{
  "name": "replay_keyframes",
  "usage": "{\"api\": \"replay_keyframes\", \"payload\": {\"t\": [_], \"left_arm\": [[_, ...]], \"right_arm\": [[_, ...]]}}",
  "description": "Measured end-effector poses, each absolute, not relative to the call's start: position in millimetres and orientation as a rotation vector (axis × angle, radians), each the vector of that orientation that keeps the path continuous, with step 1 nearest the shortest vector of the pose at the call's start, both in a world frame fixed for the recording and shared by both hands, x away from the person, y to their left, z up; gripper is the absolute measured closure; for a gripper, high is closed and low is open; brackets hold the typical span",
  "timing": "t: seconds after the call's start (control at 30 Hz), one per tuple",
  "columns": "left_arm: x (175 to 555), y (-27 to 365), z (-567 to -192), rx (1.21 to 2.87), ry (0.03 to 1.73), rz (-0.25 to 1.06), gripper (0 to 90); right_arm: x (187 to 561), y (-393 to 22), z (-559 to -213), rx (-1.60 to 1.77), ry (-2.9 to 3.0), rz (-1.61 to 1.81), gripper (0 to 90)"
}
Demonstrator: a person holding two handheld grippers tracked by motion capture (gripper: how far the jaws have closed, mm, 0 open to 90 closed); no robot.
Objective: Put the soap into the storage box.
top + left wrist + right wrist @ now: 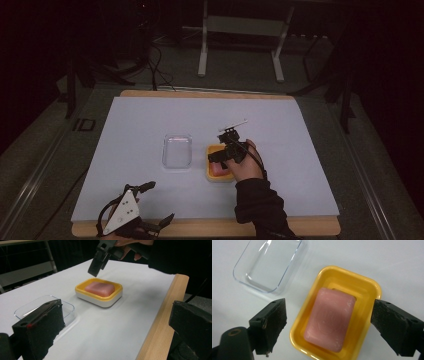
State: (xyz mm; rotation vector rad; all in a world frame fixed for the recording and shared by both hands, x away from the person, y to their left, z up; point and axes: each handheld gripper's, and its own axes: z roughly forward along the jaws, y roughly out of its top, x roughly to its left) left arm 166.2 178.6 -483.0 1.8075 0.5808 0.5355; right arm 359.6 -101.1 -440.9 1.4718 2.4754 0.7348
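A yellow soap dish [220,178] [79,288] [372,285] sits near the middle of the white sheet, with a pink bar of soap [218,170] [99,288] [329,320] lying in it. A clear plastic lid [177,151] [42,305] [268,263] rests just left of the dish. My right gripper [222,147] [96,263] [330,307] hovers over the dish, open, its jaws on either side of the dish with nothing between them touched. My left gripper [160,201] [116,315] stays open at the table's front left edge, empty.
The white sheet [150,115] covers a wooden tabletop whose front edge [310,227] [160,322] shows. Behind the table stand a metal frame [240,30] and loose cables [157,70] on the dark floor.
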Motion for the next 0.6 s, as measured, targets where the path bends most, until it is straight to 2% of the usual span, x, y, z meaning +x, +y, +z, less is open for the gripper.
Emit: {"api": "replay_keyframes", "payload": {"t": [0.17,0.6], "left_arm": [[166.3,178.4,-483.1,1.807,0.582,0.534,0.2],[166.9,177.4,-483.7,1.815,0.581,0.534,0.2]], "right_arm": [[361.0,-114.6,-437.9,1.378,2.539,0.765,11.2],[346.8,-155.6,-432.1,1.269,2.587,0.819,12.7]]}}
